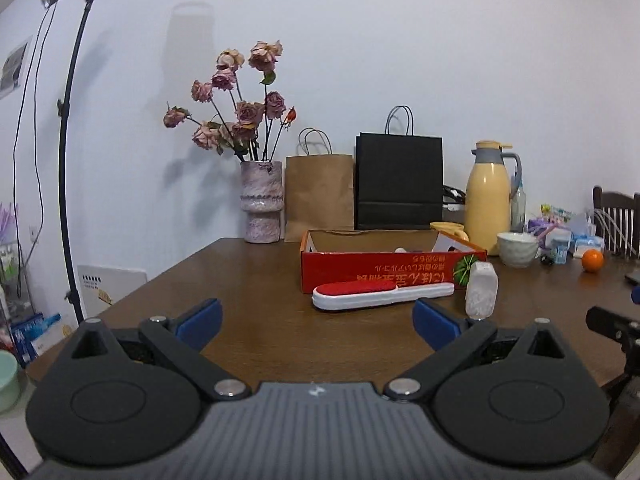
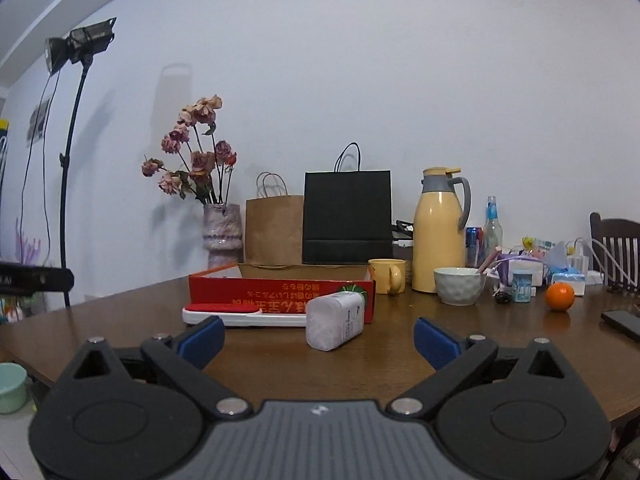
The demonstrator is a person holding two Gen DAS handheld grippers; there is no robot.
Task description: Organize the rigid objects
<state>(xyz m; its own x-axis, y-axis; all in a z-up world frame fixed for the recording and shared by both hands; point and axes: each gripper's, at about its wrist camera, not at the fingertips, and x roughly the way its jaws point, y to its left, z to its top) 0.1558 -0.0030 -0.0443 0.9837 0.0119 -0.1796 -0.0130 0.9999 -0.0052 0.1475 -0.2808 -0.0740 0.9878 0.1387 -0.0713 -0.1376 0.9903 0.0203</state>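
Observation:
A shallow red cardboard box stands open on the brown table. A red and white lint brush lies flat in front of it. A white plastic bottle lies next to the brush, at the box's right corner. My left gripper is open and empty, near the table's front edge, short of the brush. My right gripper is open and empty, just short of the bottle.
Along the wall stand a vase of dried roses, a brown paper bag, a black paper bag and a yellow thermos. A yellow mug, a pale bowl and an orange sit to the right. A light stand rises at left.

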